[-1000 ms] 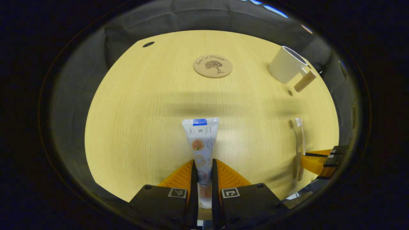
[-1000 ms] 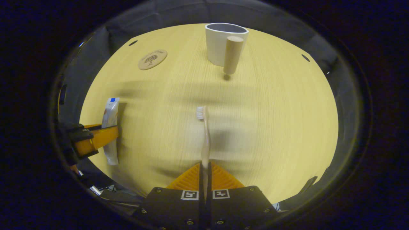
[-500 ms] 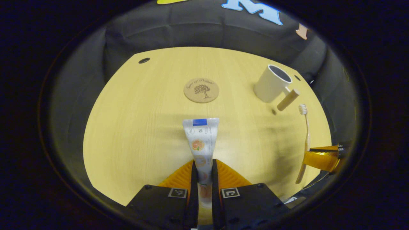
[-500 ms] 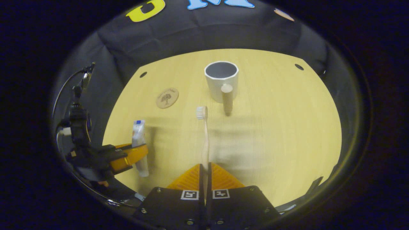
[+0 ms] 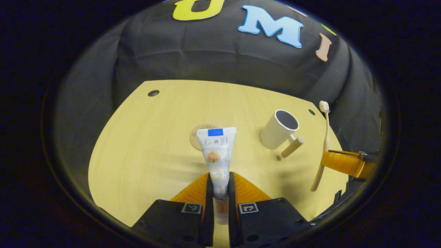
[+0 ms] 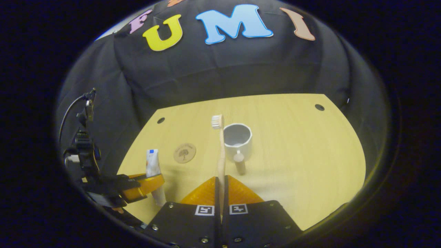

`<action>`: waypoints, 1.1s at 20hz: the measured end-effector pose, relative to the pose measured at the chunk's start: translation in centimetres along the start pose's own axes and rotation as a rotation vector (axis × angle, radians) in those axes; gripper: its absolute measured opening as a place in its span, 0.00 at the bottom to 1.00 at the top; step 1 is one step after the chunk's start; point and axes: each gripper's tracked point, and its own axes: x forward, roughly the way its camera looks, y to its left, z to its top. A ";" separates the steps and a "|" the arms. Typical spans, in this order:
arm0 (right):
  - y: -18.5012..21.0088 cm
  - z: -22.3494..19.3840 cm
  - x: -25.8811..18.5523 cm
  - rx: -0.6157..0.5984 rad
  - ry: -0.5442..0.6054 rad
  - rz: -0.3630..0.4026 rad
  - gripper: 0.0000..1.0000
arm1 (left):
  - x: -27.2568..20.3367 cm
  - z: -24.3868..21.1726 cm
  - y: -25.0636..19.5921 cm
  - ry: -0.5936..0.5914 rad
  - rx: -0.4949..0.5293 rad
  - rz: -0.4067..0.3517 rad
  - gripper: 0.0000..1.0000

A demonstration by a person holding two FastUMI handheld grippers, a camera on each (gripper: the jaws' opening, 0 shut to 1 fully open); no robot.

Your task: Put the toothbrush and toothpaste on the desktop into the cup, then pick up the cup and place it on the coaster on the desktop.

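My left gripper (image 5: 219, 182) is shut on the white toothpaste tube (image 5: 216, 151), held in the air with its flat end pointing away; its top hides part of the round cork coaster (image 5: 195, 136). The white cup (image 5: 278, 129) with a wooden peg handle stands upright to the right of the coaster. My right gripper (image 6: 221, 184) is shut on the pale toothbrush (image 6: 219, 151), bristles up and away, just left of the cup (image 6: 237, 137) in the right gripper view. The coaster (image 6: 184, 152) lies left of the cup. My left gripper (image 6: 146, 182) with the tube (image 6: 152, 165) shows at the left there.
The light wooden desktop (image 5: 144, 158) has small dark holes (image 5: 153, 93) near its back corners. Black cloth walls rise right behind it. My right gripper (image 5: 344, 162) with the toothbrush (image 5: 323, 144) hangs at the desk's right edge in the left gripper view.
Both grippers have risen off the desktop, carrying the toothpaste and the toothbrush. The cup and coaster now look farther off and lower in both views, with more wall showing.
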 end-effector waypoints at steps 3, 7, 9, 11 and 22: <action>-0.4 2.8 0.8 -0.007 -0.089 0.018 0.01 | 0.0 2.1 -0.9 -0.055 -0.008 -0.009 0.24; -1.2 6.1 2.5 -0.072 -0.216 0.025 0.01 | 0.3 4.6 -1.8 -0.123 -0.040 -0.019 0.24; -1.1 7.5 3.3 -0.091 -0.267 0.032 0.02 | 0.3 5.8 -2.3 -0.157 -0.065 -0.024 0.25; -0.7 8.7 4.4 -0.109 -0.298 0.052 0.01 | 0.0 7.0 -2.8 -0.195 -0.081 -0.030 0.25; -1.9 10.6 11.5 -0.212 -0.309 0.027 0.00 | 0.2 9.2 -3.4 -0.251 -0.133 -0.021 0.25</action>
